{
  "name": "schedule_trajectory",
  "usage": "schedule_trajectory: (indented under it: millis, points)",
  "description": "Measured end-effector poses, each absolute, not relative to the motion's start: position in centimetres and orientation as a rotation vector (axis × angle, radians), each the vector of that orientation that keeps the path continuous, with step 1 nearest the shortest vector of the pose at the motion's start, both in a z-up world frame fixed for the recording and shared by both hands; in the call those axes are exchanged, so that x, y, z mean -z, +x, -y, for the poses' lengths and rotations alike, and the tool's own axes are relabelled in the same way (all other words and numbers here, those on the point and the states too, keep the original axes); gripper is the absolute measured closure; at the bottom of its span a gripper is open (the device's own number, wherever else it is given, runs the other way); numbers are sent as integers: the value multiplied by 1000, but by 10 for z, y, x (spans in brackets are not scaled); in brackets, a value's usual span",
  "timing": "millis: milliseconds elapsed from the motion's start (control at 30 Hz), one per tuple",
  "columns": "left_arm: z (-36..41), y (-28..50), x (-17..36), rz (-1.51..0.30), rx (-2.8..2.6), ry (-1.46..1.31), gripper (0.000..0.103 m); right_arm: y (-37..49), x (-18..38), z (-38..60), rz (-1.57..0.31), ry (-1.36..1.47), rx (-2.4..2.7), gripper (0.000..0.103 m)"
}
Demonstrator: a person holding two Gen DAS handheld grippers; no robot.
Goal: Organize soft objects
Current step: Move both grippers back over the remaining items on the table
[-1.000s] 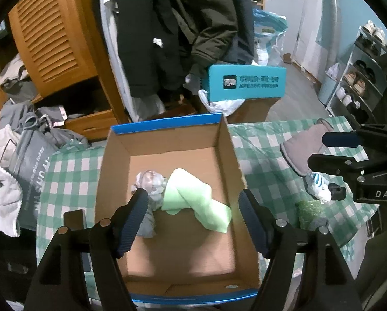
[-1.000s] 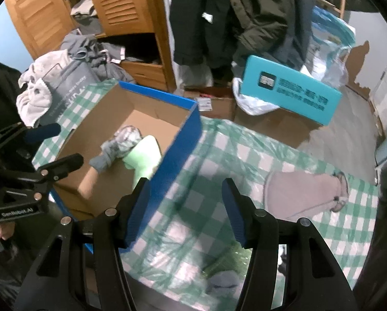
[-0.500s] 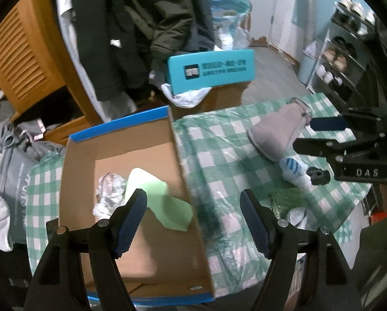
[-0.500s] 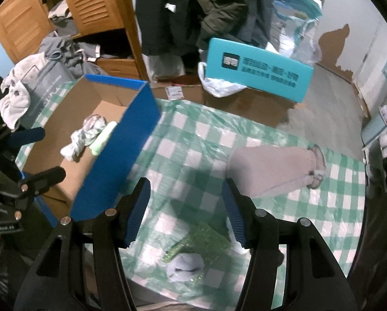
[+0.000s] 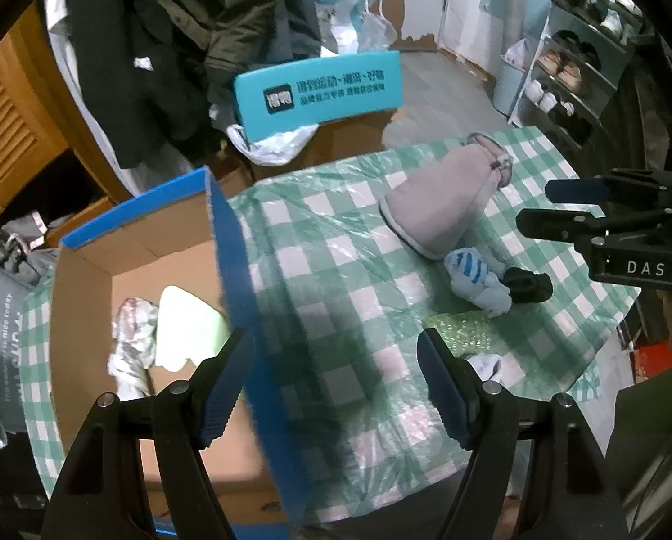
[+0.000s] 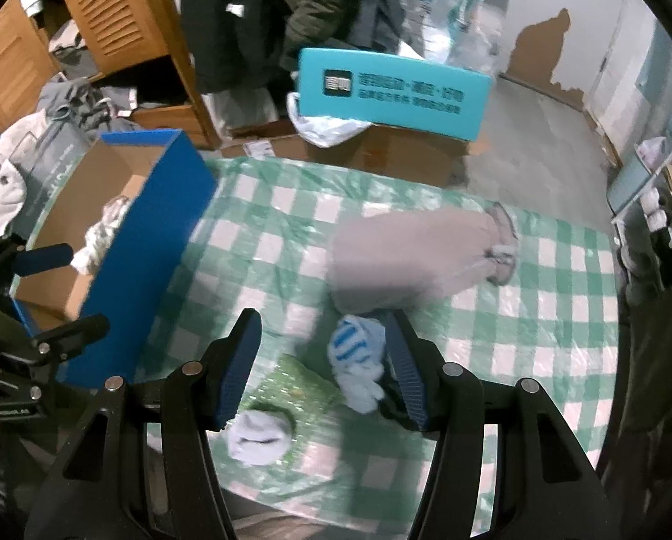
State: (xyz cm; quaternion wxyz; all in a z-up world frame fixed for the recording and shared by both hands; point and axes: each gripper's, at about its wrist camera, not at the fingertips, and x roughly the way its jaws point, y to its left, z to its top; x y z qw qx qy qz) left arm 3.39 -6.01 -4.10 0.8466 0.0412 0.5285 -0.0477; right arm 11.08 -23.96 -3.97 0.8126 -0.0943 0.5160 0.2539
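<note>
Box (image 5: 227, 243) — holds green cloth (image 5: 187, 328). Right of box: grey slipper (image 6: 408, 256), striped sock (image 6: 356, 355). Left gripper (image 5: 336, 382), right gripper (image 6: 320, 364) — both spread, empty.

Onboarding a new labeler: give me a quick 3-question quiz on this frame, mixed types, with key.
1. True or false: the cardboard box already holds the light green cloth.
2. Which lies nearest the blue-striped sock? A) grey slipper B) teal box C) wooden cabinet
3. Fill in: both the left hand-held gripper and the right hand-held gripper are ____ and hold nothing.

Key: 1 true; 2 A; 3 open
</note>
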Motion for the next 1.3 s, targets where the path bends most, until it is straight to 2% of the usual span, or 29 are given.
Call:
schedule_trajectory:
  millis: [700,1300]
  points:
    - [124,46,92,-1237,228,69,27,125,109,312,-1232,-147,-466,47]
    - [139,61,129,-1301,230,24,27,112,168,302,-1275,-323,-549,47]
